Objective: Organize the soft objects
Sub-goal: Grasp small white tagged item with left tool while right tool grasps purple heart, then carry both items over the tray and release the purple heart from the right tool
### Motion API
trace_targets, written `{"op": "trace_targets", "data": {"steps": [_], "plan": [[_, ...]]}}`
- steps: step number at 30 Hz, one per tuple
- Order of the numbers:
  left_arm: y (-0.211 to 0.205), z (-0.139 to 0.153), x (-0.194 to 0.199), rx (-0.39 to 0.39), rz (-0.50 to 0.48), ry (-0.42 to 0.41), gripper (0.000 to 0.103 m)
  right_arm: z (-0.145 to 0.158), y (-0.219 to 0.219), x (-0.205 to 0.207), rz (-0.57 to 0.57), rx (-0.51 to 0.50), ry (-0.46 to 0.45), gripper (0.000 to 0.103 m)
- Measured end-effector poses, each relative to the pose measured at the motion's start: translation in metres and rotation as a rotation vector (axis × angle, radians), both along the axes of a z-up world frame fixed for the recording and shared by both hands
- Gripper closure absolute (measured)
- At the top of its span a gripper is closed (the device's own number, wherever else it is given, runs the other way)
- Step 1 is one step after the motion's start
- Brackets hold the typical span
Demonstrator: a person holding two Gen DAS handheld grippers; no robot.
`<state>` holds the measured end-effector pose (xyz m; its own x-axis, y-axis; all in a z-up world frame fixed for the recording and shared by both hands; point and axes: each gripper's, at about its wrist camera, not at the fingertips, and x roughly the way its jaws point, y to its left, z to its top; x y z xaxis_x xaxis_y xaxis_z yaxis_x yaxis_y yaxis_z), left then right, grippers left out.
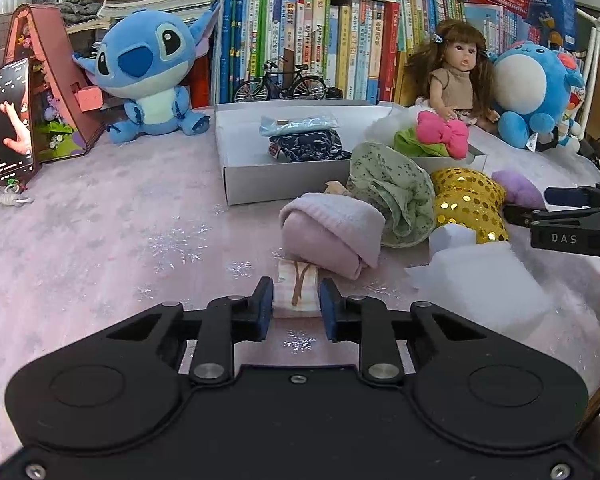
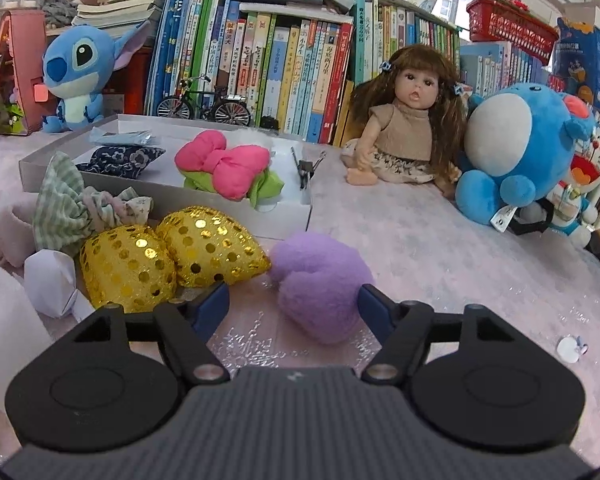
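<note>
Looking at both wrist views, the left gripper [image 1: 296, 304] has its fingers pinched in tight on a small striped cloth piece [image 1: 296, 286] lying flat on the pink worktop [image 1: 100, 240], just in front of the rolled lilac towel [image 1: 332, 236]. It's thin and floppy, so it'll probably droop once lifted; gripping the near edge like this seems fine.

The right gripper [image 2: 292, 304] has its fingers spread fairly wide around the purple plush heart [image 2: 320, 292]; one pad looks like it's touching the fuzz, the other is clear of it, though honestly the fisheye makes that hard to call. That heart is light and squishy, so squeezing across its middle should work.

The white box [image 2: 292, 216] already holds a pink bow [image 2: 224, 166] and a navy floral pouch [image 2: 120, 160]. The gold sequin cushions [image 2: 172, 256] will likely be slippery.
</note>
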<state>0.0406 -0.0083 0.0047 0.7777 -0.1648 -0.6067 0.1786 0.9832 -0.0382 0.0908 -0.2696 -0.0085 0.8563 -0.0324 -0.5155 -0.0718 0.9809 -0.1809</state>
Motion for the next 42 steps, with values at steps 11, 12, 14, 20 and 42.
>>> {"op": "trace_targets", "data": {"steps": [11,12,14,20,42], "plan": [[0.004,0.003,0.002,-0.010,0.018,-0.003,0.079,0.008,-0.021,0.015,-0.059,0.057,-0.006,0.018],[0.004,0.004,0.003,-0.012,0.020,-0.003,0.079,0.008,-0.021,0.017,-0.060,0.060,-0.002,0.018],[0.005,0.004,0.004,-0.015,0.021,-0.002,0.079,0.006,-0.022,0.021,-0.060,0.067,0.008,0.018],[0.004,0.006,0.006,-0.021,0.027,-0.009,0.079,0.001,-0.022,0.028,-0.061,0.073,0.031,0.021],[0.016,0.028,0.021,-0.047,0.077,-0.068,0.079,0.026,-0.021,0.018,-0.073,0.114,-0.044,0.042]]}}
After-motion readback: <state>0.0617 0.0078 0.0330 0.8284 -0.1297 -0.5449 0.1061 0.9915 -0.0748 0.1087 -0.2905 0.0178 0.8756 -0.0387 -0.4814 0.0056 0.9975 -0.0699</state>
